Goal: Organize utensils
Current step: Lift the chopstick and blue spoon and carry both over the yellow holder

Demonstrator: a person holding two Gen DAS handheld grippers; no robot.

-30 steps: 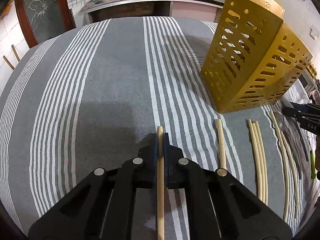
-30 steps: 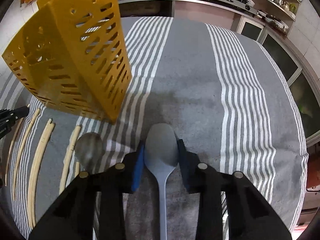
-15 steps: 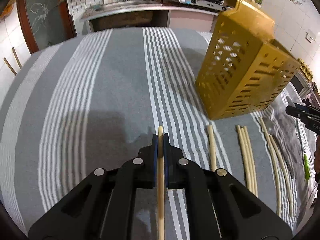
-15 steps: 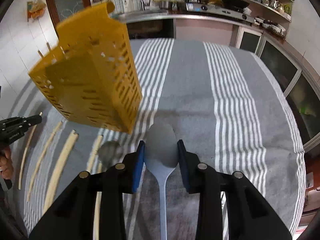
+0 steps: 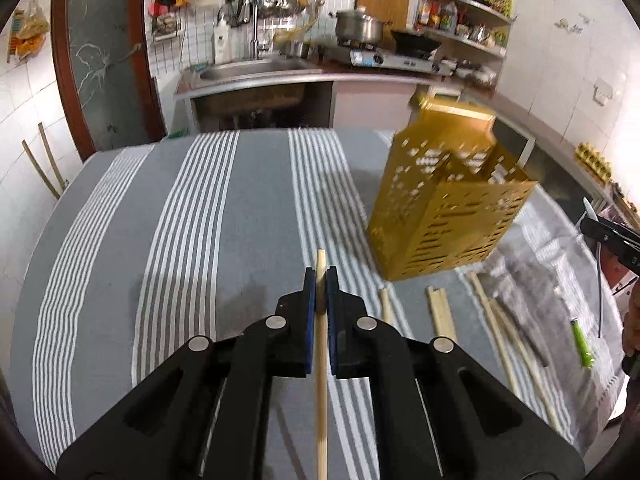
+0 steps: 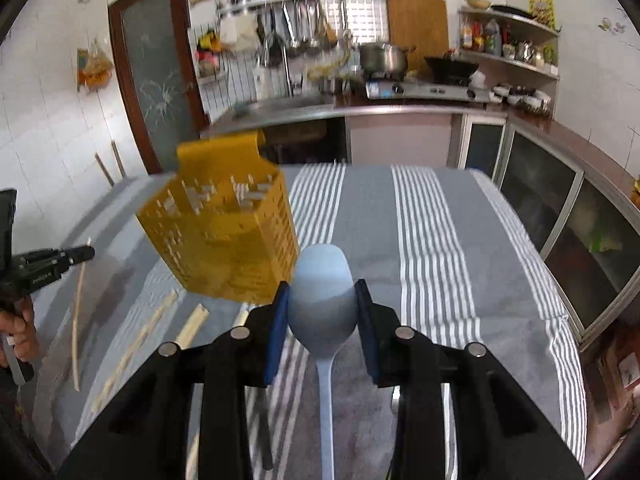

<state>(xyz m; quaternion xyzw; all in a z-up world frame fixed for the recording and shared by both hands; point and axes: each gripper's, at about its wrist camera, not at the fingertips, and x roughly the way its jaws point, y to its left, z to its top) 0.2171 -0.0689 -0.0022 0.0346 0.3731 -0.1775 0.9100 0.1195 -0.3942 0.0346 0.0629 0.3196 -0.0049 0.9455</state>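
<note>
Left wrist view: the left claw (image 5: 319,294) is pinched tight on a pale wooden chopstick (image 5: 321,360) whose long axis runs straight out along the fingers. The slotted yellow plastic utensil holder (image 5: 444,200) stands ahead and to the right on the grey striped tabletop (image 5: 240,200); the claw points down at a slant, clear of the cloth.

Right wrist view: the right claw (image 6: 322,314) grips the bowl of a light-blue plastic spoon (image 6: 322,292), handle trailing back. The holder (image 6: 224,224) lies ahead-left, just beside the spoon tip, so this hand looks nearer.
</note>
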